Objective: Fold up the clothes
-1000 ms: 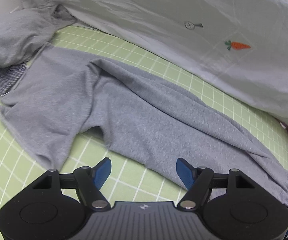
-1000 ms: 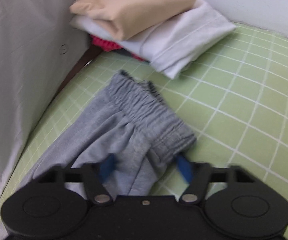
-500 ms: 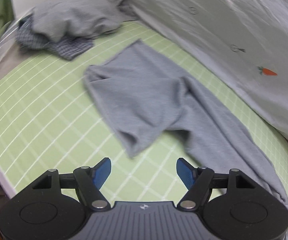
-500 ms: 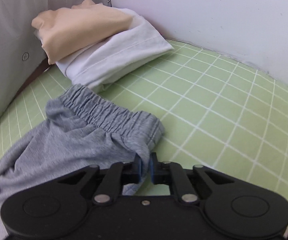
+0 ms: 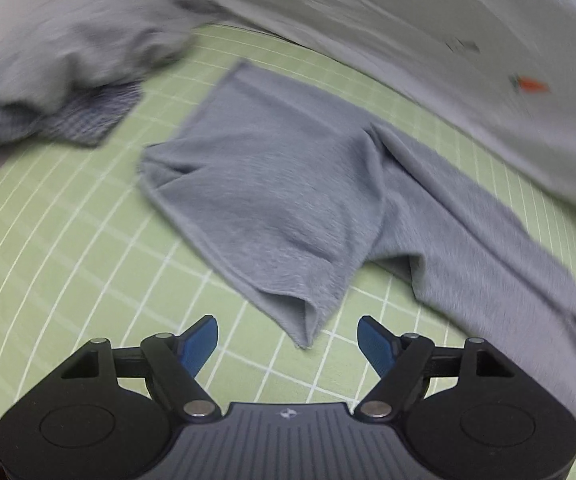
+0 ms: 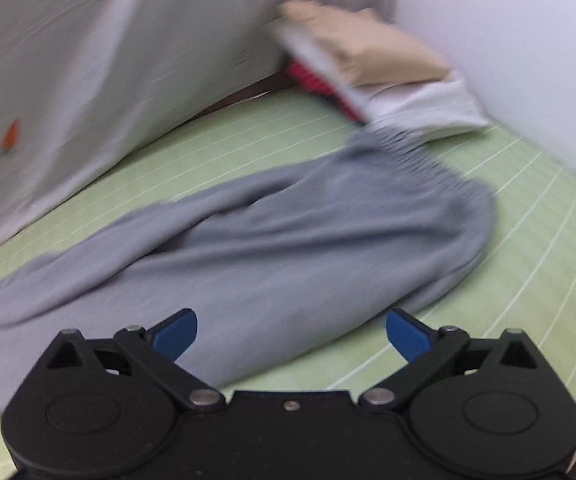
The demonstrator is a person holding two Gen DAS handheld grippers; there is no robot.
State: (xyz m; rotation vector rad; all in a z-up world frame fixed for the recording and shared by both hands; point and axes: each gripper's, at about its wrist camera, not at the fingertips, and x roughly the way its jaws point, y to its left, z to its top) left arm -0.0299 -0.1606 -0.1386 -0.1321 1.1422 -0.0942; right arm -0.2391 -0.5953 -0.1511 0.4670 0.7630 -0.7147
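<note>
Grey sweatpants (image 5: pixel 288 184) lie spread on the green grid mat (image 5: pixel 67 264). In the left wrist view a leg cuff corner points at my left gripper (image 5: pixel 288 338), which is open and empty just short of it. In the right wrist view the elastic waistband (image 6: pixel 420 164) lies at the far right of the pants (image 6: pixel 267 252). My right gripper (image 6: pixel 292 332) is open and empty, hovering over the pants near the waist end.
A white sheet with carrot print (image 5: pixel 448 40) hangs along the back. A crumpled grey and checked clothes pile (image 5: pixel 67 68) sits at the far left. A folded stack of beige, white and red clothes (image 6: pixel 372 60) lies by the wall (image 6: pixel 508 40).
My right gripper was shut on the waistband; it has let go, opened and pulled back. My left gripper moved closer to the leg cuff, still open.
</note>
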